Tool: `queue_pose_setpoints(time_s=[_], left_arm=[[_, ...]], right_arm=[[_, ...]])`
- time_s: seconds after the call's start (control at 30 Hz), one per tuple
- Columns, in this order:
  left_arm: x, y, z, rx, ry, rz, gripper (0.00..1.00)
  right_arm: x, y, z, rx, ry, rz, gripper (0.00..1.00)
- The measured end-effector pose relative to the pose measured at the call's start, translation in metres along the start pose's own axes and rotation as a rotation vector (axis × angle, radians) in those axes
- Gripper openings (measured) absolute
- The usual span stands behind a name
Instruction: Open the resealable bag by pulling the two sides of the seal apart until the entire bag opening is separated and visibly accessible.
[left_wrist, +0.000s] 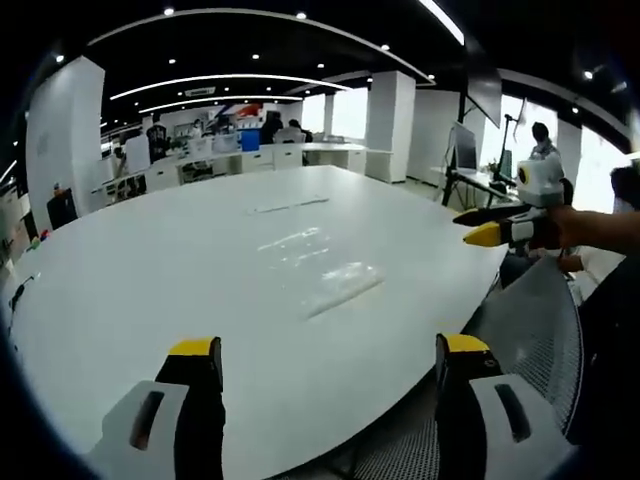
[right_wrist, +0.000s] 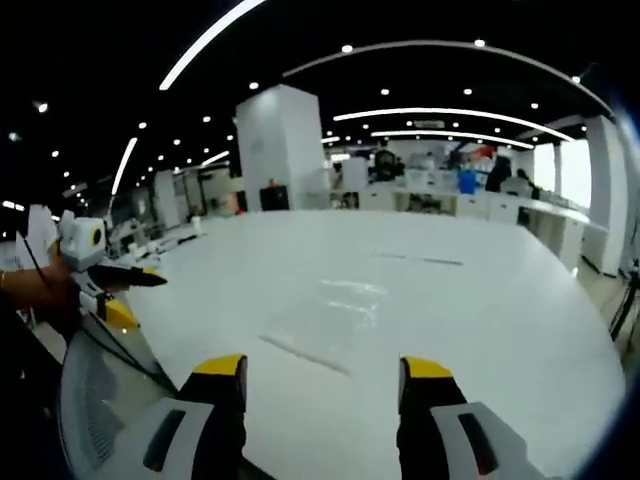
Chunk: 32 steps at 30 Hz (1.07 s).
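White table (left_wrist: 150, 280), clear resealable bag (left_wrist: 335, 285) lying flat, likely light, limp, slippery; pinch each seal lip; left gripper (left_wrist: 325, 365) and right gripper (right_wrist: 320, 385) agape, empty.

Both grippers just hanging in the air: left gripper (left_wrist: 330, 352) jaws wide apart, right gripper (right_wrist: 325, 372) gaping too, nothing held.

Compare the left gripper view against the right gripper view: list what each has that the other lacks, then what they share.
Left gripper view: the clear resealable bag lying flat, a mesh chair back, the right gripper entering from the right.
Right gripper view: a white square pillar behind the table, the left gripper entering from the left.
Both: the white table, open jaws, office background.
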<state>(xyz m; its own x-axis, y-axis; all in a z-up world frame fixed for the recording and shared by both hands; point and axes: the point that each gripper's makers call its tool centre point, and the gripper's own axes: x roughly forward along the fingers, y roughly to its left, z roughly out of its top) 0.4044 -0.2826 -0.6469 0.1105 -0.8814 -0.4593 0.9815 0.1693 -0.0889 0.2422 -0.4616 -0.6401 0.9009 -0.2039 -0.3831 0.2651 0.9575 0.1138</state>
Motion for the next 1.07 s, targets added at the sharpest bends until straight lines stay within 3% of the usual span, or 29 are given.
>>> queue_pose_setpoints(time_s=[0.3,0.67,1.07], left_arm=[[-0.002,0.004,0.012,0.007,-0.06,0.015,0.99],[-0.005,0.007,0.012,-0.023,-0.08,0.025,0.99],[-0.002,0.003,0.008,-0.036,-0.064,0.02,0.98]], right_arm=[[0.005,0.011,0.002,0.022,-0.027,0.024,0.7],[0.002,0.012,0.01,0.01,-0.078,0.02,0.72],[0.0,0.013,0.005,0.031,-0.064,0.026,0.72]])
